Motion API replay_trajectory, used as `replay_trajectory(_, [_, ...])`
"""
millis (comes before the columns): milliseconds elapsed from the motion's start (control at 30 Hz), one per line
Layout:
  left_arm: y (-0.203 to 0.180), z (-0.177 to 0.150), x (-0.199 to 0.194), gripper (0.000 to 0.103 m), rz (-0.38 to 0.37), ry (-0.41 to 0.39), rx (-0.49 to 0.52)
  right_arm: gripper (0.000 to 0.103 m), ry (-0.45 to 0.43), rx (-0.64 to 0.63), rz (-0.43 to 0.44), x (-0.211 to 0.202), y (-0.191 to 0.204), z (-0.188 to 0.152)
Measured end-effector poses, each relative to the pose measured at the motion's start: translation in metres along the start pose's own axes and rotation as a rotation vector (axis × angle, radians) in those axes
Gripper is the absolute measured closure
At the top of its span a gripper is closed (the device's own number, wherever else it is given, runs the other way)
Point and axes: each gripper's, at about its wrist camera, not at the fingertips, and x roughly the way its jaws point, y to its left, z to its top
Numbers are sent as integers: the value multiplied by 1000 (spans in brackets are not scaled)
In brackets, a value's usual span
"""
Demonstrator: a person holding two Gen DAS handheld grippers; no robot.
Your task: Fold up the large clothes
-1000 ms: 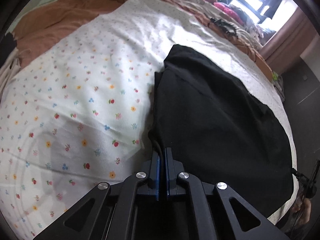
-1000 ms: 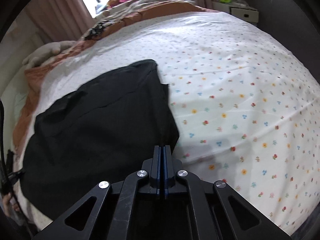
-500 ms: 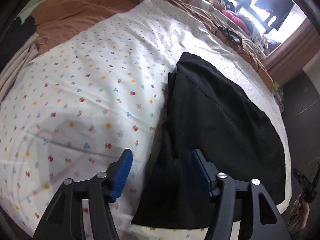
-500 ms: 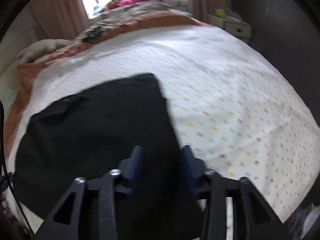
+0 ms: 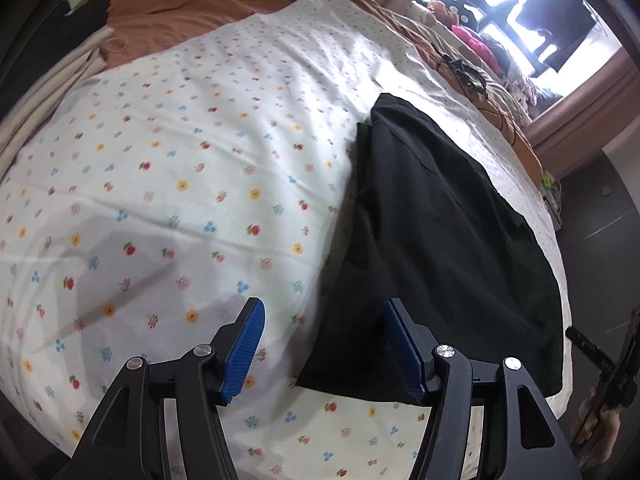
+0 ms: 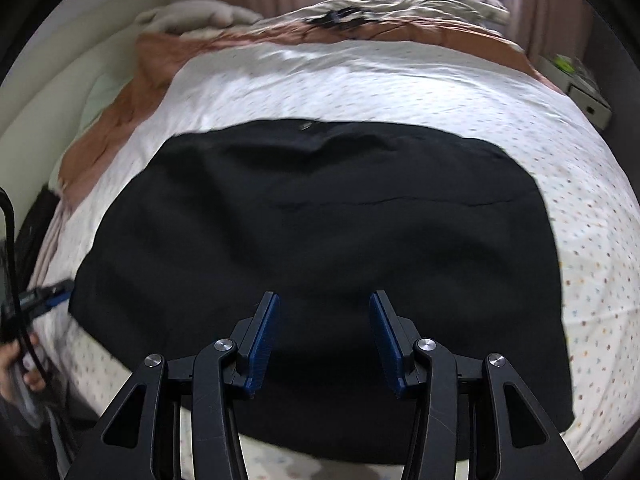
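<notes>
Both grippers, left gripper (image 5: 320, 344) and right gripper (image 6: 322, 340), have released the black garment (image 6: 320, 248) and stand apart; it lies folded flat on the bed (image 5: 180, 168), indicating one fold complete.

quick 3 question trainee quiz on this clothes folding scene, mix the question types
1. True or false: both grippers are open.
2. The black garment lies on: A) a bare wooden floor B) a flowered sheet C) a chair
3. Fill in: the left gripper has one finger over the sheet and the other over the ____.

Key: 1 true; 2 B; 3 garment. The right gripper holds nothing.
</notes>
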Motion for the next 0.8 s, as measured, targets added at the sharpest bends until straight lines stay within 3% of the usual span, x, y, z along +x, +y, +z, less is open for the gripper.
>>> replay_trajectory(333, [0, -10, 13, 40, -36, 27, -14, 56, 40, -6, 15, -1, 20, -28])
replay_trajectory(433, [-2, -13, 17, 40, -29, 25, 3, 57, 95, -53, 9, 18, 30, -39])
replay_trajectory(500, [-5, -13, 17, 44, -27, 27, 11, 63, 130, -49, 4, 38, 29, -40])
replay_trajectory(667, [-6, -16, 17, 48, -29, 33, 10, 77, 146, -18, -44, 70, 22, -15])
replay_trajectory(800, [-6, -16, 17, 48, -25, 33, 6, 78, 158, -8, -36, 91, 17, 14])
